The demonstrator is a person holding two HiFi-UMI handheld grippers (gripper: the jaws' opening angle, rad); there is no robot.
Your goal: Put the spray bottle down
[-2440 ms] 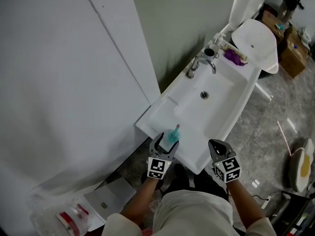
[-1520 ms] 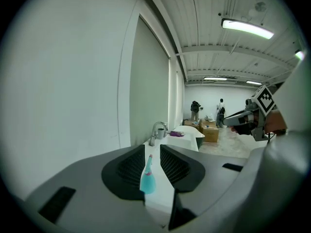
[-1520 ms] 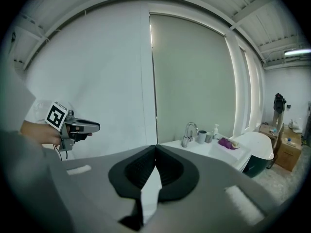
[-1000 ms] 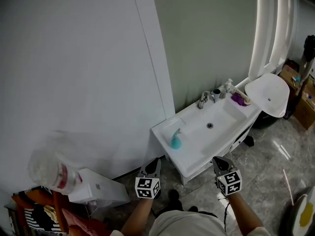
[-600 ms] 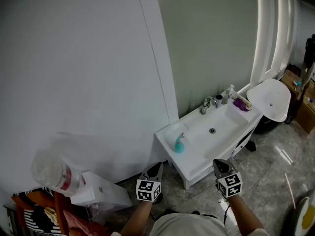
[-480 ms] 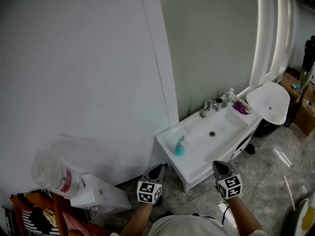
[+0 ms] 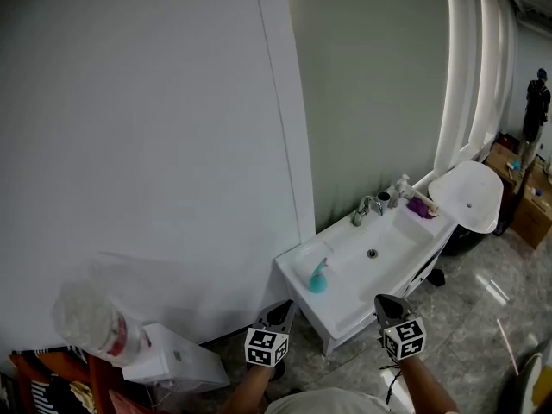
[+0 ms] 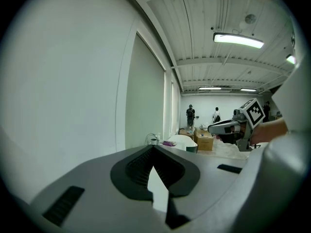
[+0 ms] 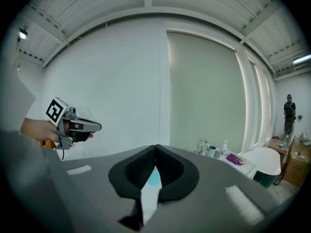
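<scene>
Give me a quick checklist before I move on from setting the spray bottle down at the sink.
1. Spray bottle stands upright on the near end of the sink: ok.
2. Left gripper has let go, jaws together with nothing between them: ok.
3. Right gripper empty, jaws together: ok.
4. Both grippers apart from the bottle and the sink's edge: ok.
5. Bottle's base sits fully on the flat rim, not over the basin: cannot tell, too small in the head view.

Head view: high, steeply down on sink (image 7: 347,262). Gripper views: near level, well back, facing same sink.
</scene>
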